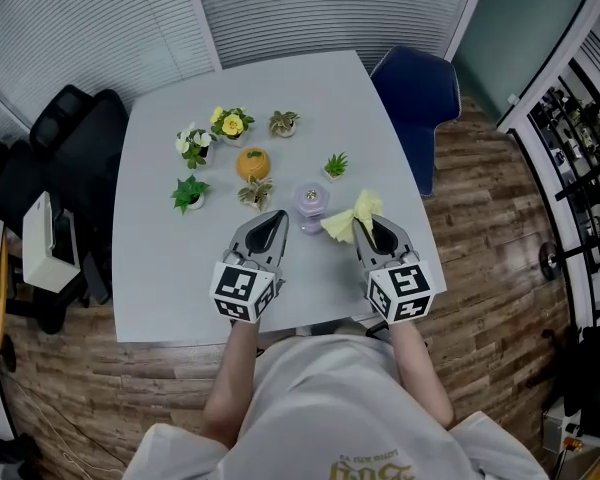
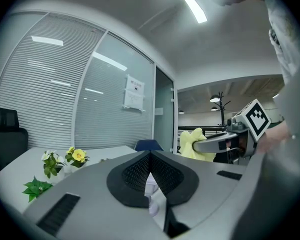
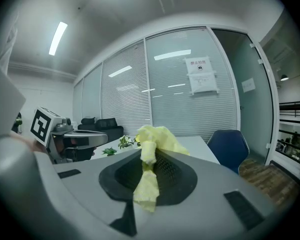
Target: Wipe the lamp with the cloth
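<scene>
**Person's two grippers face a lamp among potted plants**

White shirt (image 1: 320,398) fills the bottom of the head view, with both forearms reaching up the frame. The left gripper (image 1: 277,216) has its jaws together on nothing. The right gripper (image 1: 364,224) pinches a crumpled yellow cloth (image 1: 346,222), which bunches past its tips. The cloth lies just right of the one small lavender lamp (image 1: 311,206), which stands on the grey bench (image 1: 160,288) at frame centre, between the two gripper tips and slightly beyond them.

Six small potted plants crowd around the lamp:
- a variegated plant (image 1: 254,193) just left of it
- a small green plant (image 1: 335,165) just above and to its right
- a leafy green plant (image 1: 190,193) further left
- a white-flowered plant (image 1: 193,145), a yellow-flowered plant (image 1: 231,122) and a succulent (image 1: 284,122) across the upper row

One orange round ornament (image 1: 252,163) stands above the variegated plant.

A blue chair (image 1: 420,93) stands at the bench's upper right, and a black chair (image 1: 65,138) and a white box (image 1: 42,240) are at the left.
</scene>
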Demonstrator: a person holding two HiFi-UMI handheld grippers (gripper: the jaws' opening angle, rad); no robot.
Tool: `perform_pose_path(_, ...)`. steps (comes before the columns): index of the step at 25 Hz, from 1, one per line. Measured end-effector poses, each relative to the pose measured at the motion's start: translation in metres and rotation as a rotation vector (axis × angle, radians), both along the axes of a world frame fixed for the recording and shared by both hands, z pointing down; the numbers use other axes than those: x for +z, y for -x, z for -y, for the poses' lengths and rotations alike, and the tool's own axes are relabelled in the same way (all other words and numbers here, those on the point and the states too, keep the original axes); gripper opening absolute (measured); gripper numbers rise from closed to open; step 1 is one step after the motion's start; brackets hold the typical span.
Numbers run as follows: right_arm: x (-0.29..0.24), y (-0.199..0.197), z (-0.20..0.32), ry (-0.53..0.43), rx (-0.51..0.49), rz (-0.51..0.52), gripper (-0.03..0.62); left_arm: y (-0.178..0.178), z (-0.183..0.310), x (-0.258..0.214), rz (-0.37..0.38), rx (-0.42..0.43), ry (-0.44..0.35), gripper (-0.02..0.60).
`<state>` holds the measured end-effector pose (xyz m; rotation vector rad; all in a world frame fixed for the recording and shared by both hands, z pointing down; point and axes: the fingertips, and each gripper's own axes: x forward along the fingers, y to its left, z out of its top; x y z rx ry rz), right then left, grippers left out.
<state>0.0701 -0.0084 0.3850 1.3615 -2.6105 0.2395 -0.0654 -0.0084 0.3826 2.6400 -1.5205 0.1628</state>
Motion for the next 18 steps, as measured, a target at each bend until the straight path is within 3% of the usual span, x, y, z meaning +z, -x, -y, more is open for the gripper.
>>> perform_pose_path(18, -0.004, 0.006, -0.003, -0.031, 0.013, -0.027, 0.057, 0.017, -0.004, 0.004, 0.011, -0.032, -0.02, 0.003)
